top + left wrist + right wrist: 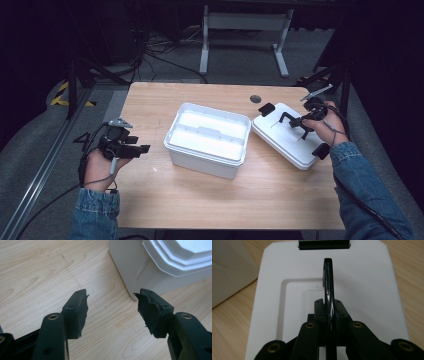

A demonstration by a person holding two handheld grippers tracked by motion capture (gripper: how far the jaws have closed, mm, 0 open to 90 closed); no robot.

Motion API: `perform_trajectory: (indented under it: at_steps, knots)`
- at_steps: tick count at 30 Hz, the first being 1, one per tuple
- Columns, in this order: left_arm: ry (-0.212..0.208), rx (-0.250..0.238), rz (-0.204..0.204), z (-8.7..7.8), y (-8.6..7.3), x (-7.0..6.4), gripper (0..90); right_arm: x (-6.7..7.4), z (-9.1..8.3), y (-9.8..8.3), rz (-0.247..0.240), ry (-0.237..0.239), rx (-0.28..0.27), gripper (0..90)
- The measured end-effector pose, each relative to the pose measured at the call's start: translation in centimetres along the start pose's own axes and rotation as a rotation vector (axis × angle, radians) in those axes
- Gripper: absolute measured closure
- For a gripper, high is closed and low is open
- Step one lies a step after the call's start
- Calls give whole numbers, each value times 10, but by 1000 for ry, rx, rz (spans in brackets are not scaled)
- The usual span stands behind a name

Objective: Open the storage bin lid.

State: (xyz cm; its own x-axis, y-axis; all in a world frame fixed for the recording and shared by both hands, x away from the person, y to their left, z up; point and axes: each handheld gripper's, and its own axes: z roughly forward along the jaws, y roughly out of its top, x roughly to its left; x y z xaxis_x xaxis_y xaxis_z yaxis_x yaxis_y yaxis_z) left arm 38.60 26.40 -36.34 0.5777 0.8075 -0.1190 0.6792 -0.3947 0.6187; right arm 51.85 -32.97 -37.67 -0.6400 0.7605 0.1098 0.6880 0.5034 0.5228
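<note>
Right now my right gripper has its jaws pinched tight on the black handle of the white lid, which lies flat on the table just to the right of the open white box. In the right gripper view the handle stands up on edge between my pads, and I seem to have it at or near the middle of its arch, which is where I want it: a grip off to one end would probably let the lid tip as it leaves the wood. My left gripper hangs wide and empty above the bare tabletop, near the box's left wall. As I judge it, the step is to lift the lid and bring it over the box, so I should raise it straight and level first, keep my wrist from rolling, and only then swing it left. The black latches at the lid's two ends could snag the box rim, so I would line the ends up before lowering. My left gripper could steady the box if it slides.
</note>
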Motion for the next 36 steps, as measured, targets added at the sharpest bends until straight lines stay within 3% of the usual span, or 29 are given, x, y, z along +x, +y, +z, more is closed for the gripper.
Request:
perform_trajectory:
  at_steps: [13,32,36]
  knots:
    - [-5,12,-3,3,-1,0,414,-3,24,-13,17,28,-4,842]
    - [1,28,2,7,-2,2,414,-11,37,-26,57,69,10,835]
    - [-2,33,-5,7,-2,2,414,-15,35,-27,69,62,-6,780]
